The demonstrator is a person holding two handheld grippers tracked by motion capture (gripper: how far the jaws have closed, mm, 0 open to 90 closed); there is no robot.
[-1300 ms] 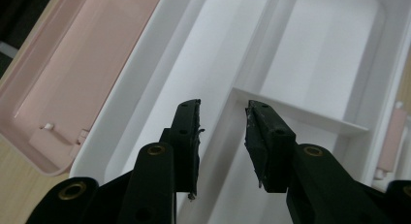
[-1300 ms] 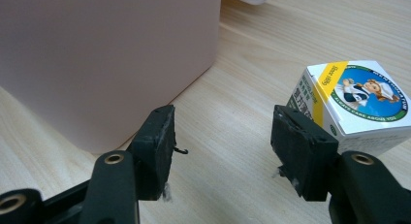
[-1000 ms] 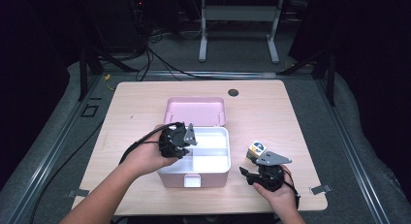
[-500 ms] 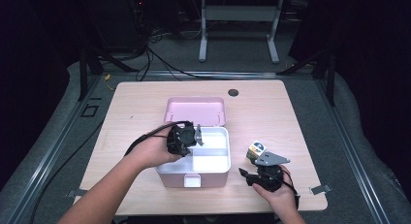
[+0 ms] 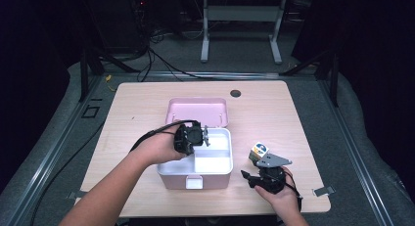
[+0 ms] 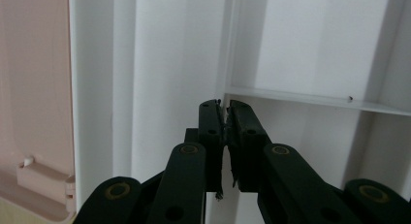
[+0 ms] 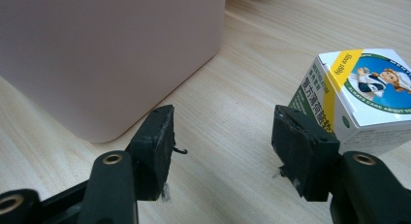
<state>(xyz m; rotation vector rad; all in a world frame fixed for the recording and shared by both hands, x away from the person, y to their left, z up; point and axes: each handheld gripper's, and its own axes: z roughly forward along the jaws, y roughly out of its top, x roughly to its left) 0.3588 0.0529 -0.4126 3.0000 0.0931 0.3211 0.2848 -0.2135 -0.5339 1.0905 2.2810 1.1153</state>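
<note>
High view: the left hand [image 5: 159, 146] reaches over the open pink storage box [image 5: 198, 147], its left tool [image 5: 204, 136] dipping inside. The right tool [image 5: 255, 173] sits low on the tabletop [image 5: 293, 118] beside a small carton [image 5: 259, 151].

Left gripper view: jaws pressed together inside the white divided interior [image 6: 310, 49], pinching nothing.

Right gripper view: jaws spread wide, the carton [image 7: 361, 95] just beyond the right jaw, apparently touching it.

Beyond the left gripper [image 5: 205, 136] we see a dark round hole [image 5: 235, 93] in the tabletop [image 5: 303, 133], and farther off a white stand [image 5: 240, 20] and black cables [image 5: 164, 62].
</note>
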